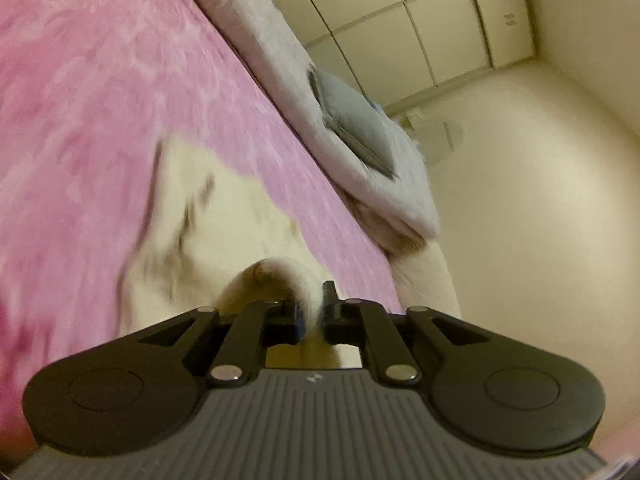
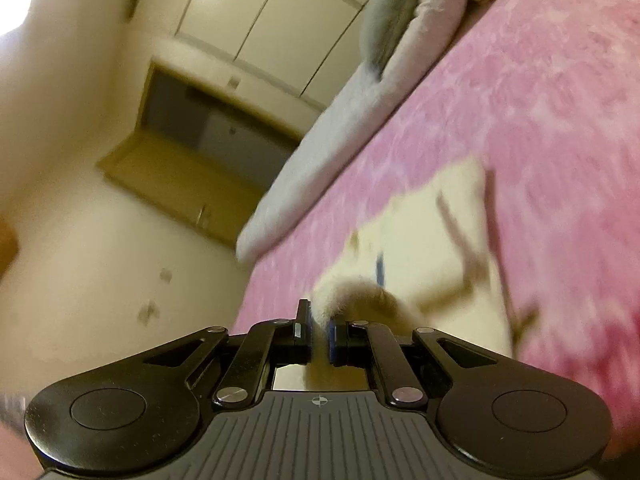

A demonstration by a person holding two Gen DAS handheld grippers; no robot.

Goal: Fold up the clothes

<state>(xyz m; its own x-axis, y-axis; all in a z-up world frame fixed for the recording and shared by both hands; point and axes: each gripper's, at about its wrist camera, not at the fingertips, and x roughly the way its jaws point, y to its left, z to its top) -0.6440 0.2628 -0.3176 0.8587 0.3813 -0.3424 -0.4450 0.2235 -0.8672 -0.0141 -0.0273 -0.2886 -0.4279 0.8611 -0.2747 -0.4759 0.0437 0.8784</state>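
A cream garment (image 1: pixel 208 224) with dark markings lies on the pink bedspread (image 1: pixel 100 92), blurred by motion. My left gripper (image 1: pixel 312 312) is shut on a bunched edge of this garment, which rises in a fold just ahead of the jaws. In the right wrist view the same cream garment (image 2: pixel 432 240) spreads over the pink bedspread (image 2: pixel 540 100). My right gripper (image 2: pixel 319 332) is shut on another bunched edge of it, lifted off the bed.
A pale fluffy blanket (image 1: pixel 360 152) with a grey pillow (image 1: pixel 352 120) lies along the bed's far edge, also in the right wrist view (image 2: pixel 344 120). Cream wardrobe doors (image 1: pixel 420 20) and a wooden desk (image 2: pixel 188 176) stand beyond the bed.
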